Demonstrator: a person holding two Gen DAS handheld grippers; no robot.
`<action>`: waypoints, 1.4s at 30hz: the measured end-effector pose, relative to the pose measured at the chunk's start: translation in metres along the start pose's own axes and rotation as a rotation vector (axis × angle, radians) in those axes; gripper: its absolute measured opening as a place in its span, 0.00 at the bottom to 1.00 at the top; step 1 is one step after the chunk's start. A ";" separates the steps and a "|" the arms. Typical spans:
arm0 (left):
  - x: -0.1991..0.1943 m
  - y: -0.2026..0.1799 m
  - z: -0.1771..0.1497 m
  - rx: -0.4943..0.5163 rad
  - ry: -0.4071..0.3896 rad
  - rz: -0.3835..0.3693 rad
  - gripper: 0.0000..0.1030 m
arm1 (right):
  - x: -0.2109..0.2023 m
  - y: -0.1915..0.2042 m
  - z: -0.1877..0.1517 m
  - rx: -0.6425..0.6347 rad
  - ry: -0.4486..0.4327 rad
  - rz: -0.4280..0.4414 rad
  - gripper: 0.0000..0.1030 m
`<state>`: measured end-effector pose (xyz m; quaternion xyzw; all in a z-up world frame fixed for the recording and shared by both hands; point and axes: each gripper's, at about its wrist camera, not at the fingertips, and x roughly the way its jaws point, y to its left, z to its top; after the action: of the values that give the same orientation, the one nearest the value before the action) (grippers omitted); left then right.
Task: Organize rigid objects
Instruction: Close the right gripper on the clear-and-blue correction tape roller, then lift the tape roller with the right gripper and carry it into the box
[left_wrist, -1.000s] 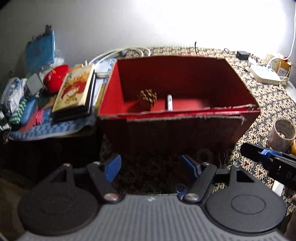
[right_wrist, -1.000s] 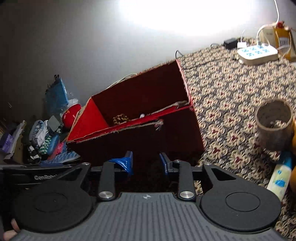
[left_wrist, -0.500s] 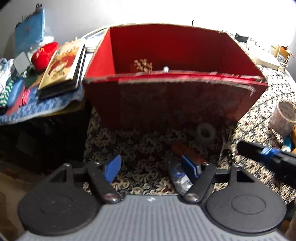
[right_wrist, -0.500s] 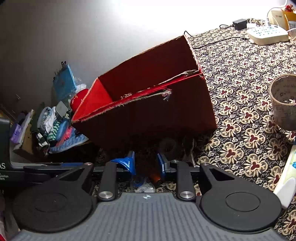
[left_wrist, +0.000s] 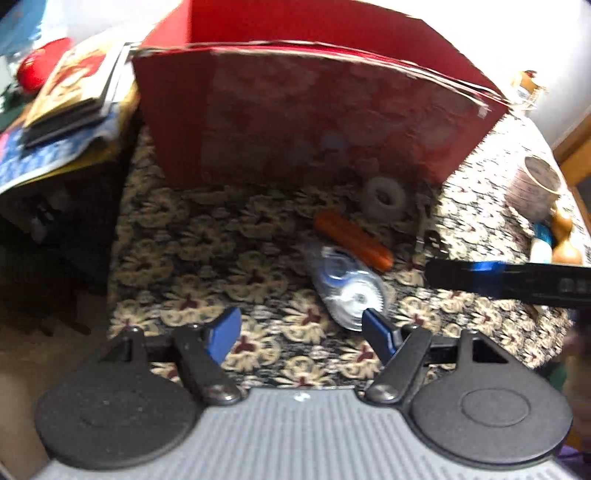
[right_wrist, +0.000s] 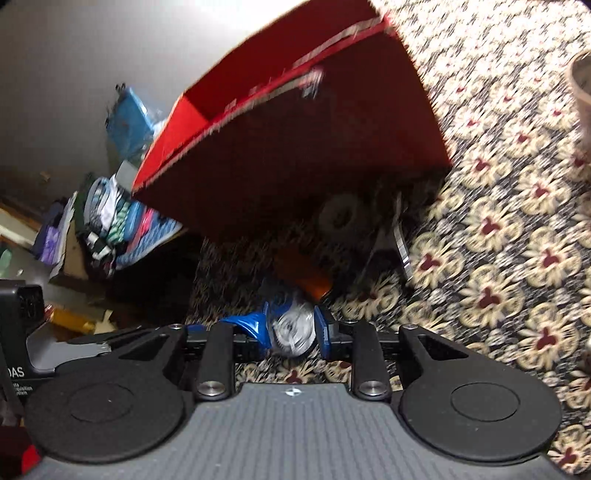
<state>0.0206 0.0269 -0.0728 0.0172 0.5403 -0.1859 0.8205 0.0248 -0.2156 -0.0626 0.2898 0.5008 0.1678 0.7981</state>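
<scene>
In front of the red cardboard box (left_wrist: 314, 110), the right gripper (right_wrist: 290, 334), jaws part-open, straddles the clear plastic correction-tape dispenser (right_wrist: 293, 332): light, stiff, slippery; left gripper (left_wrist: 301, 330) wide, empty

Very little can be read. In the right wrist view, at the left edge, a black device (right_wrist: 16, 343) carries white lettering: the large letters "DAS" (the start of the word is cut off by the frame edge), and under them two smaller lines too blurred to make out. In the left wrist view, the black body of the other gripper (left_wrist: 535, 282) at the right edge bears pale marks near its far right end, too smeared to read. The book cover (left_wrist: 70, 85) at far left shows no legible words.
</scene>
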 end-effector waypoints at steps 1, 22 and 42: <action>0.002 -0.003 -0.001 0.013 0.000 -0.009 0.72 | 0.003 0.001 0.000 -0.002 0.012 0.001 0.08; 0.034 -0.011 0.001 0.018 -0.014 -0.114 0.72 | 0.052 -0.021 0.009 0.154 0.146 0.112 0.13; 0.034 -0.013 -0.015 0.058 -0.123 -0.085 0.43 | 0.060 -0.024 0.011 0.155 0.116 0.144 0.12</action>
<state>0.0146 0.0082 -0.1072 0.0068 0.4836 -0.2367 0.8426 0.0610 -0.2046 -0.1162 0.3757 0.5356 0.2018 0.7289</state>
